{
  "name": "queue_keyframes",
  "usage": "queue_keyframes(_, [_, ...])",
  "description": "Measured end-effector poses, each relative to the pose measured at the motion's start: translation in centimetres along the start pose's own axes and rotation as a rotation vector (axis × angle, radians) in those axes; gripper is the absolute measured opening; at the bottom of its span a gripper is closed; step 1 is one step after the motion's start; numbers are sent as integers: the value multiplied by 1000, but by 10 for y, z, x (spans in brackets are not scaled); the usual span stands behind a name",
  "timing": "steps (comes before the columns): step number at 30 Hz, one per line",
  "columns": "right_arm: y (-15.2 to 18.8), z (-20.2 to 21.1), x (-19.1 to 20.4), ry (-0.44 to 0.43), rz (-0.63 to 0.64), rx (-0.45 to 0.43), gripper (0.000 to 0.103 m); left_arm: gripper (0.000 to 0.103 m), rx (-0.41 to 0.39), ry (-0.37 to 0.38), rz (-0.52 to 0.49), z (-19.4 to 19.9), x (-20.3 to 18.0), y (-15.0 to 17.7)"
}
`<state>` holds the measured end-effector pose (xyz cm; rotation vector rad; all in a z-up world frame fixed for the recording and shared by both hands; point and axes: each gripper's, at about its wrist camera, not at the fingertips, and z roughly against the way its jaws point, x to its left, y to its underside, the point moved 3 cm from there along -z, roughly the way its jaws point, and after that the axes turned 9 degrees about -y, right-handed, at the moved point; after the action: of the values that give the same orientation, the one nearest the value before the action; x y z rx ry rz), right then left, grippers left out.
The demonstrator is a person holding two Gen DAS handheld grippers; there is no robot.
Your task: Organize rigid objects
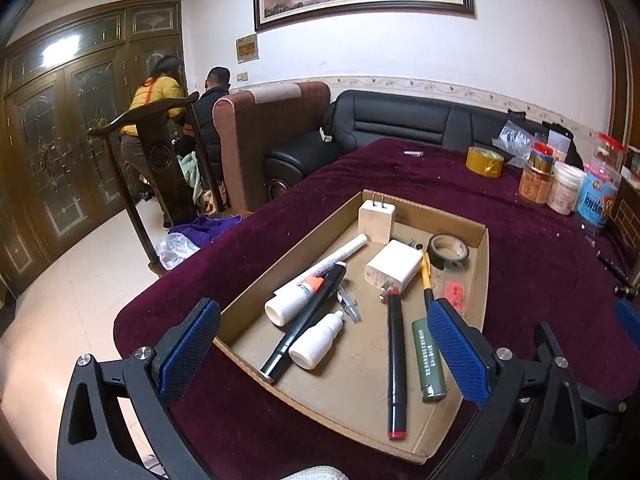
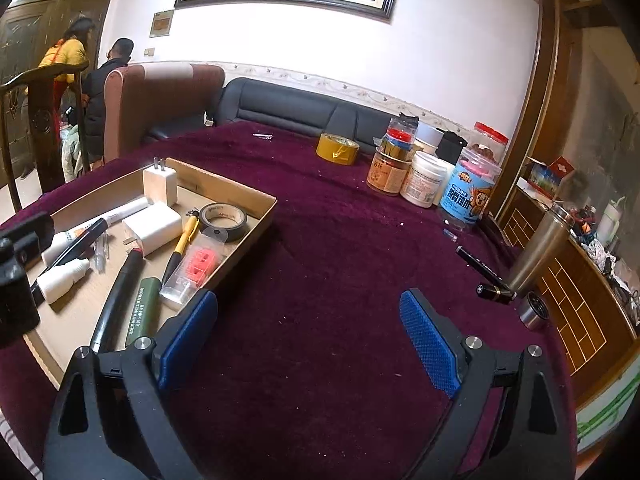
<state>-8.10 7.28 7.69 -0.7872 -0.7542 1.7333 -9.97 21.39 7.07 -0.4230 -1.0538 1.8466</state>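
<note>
A living room with a black sofa (image 1: 400,124) and a framed horse painting surrounds a table under a dark red velvet cloth (image 2: 320,280), where the sorting takes place. The left gripper (image 1: 324,344) hangs with its blue pads wide apart and nothing between them, poised over the near end of a shallow cardboard tray (image 1: 482,264); the right gripper (image 2: 308,340) is likewise spread and empty, above bare cloth just beside the tray. The tray already gathers most of the small hard items, probably so they stay together: two white chargers (image 1: 394,264), a white tube (image 1: 312,280), a small dropper bottle (image 1: 316,340), two black markers (image 1: 396,364), a green lighter (image 1: 428,356), a yellow-handled tool (image 2: 182,246), a roll of black tape (image 1: 448,250) and a clear packet holding something pink (image 2: 192,270). Judging by that, what remains loose are a black pen (image 2: 478,264) and a black-and-gold tube (image 2: 494,292) lying near a steel flask (image 2: 540,252) and its cap (image 2: 532,312) at the table's right edge, well apart from the tray, and the right gripper seems best placed for them. Yellow tape (image 2: 338,148) and several jars (image 2: 420,184) stand at the far side. A tiny silvery object (image 2: 262,136) near the sofa is too small to identify, and the jar labels are not legible.
</note>
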Motion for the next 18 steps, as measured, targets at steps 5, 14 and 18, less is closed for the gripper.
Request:
queue_keyframes(5, [-3,-3,2,-6,5,10,93,102,11,-1,-12,-3,-3,1])
queue_keyframes(14, [-3,-17,-1,-17,-19,71,93,102,35,25,-40,-5,-12,6])
queue_keyframes(18, [-3,-18,-3,-16,-26,80,93,102,49,32,-48,-6,-15,8])
